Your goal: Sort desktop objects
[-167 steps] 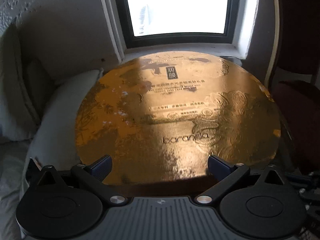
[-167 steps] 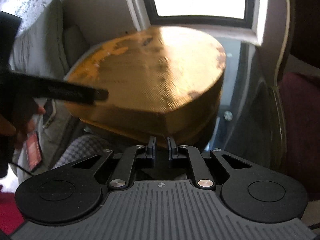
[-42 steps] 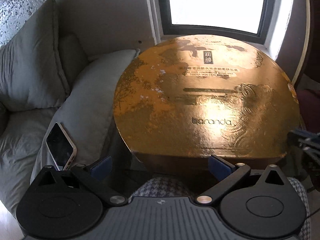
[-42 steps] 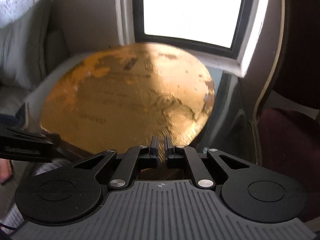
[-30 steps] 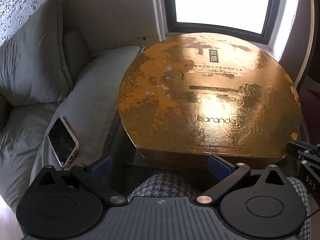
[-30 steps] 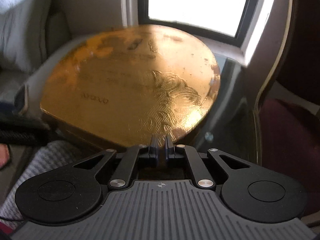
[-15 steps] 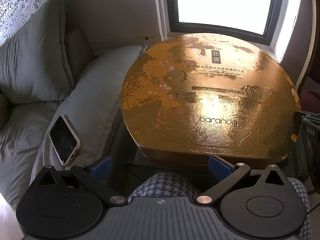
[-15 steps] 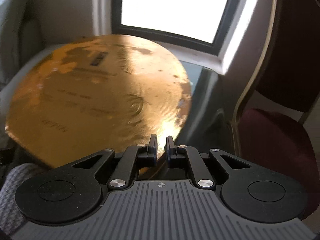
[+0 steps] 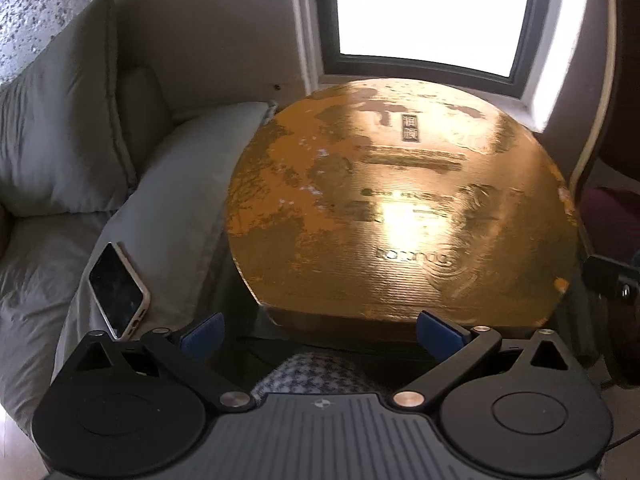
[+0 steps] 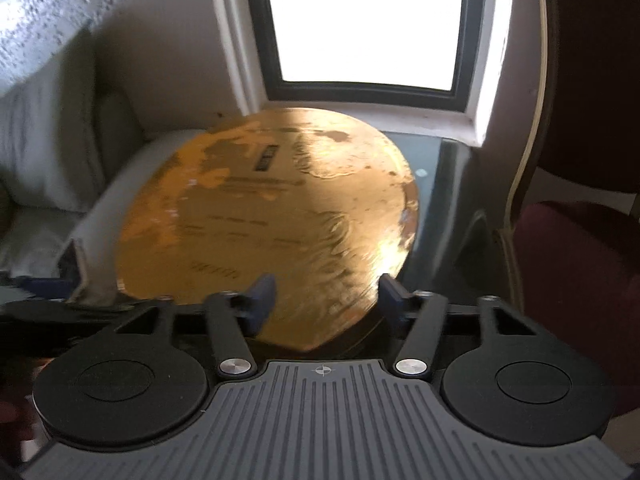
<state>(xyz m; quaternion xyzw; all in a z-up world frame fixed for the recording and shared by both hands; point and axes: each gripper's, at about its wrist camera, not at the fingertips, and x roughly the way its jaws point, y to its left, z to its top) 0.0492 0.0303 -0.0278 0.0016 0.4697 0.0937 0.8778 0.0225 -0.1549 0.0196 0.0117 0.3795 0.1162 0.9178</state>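
A large flat gold box [image 9: 400,220] with a rounded outline and printed lettering lies on a dark glass table [image 10: 448,208] below a window. My left gripper [image 9: 320,332] is open just short of the box's near edge, and its blue pads hold nothing. My right gripper [image 10: 328,294] hangs over the box's [image 10: 272,220] near right corner. Its jaws have just been opening and now stand wide. The corner shows between its fingers, and the pads are clear of it. Part of the right gripper's black body [image 9: 612,276] shows at the right edge of the left wrist view.
A phone [image 9: 118,290] lies face up on a grey seat cushion [image 9: 168,200] left of the table, with a back cushion [image 9: 60,120] behind. A dark red chair [image 10: 580,260] stands close on the right. Houndstooth cloth [image 9: 316,372] shows under the left gripper.
My right gripper went from shut to wide open, rose and swung to face the box more squarely. The left gripper stayed open and hardly moved.
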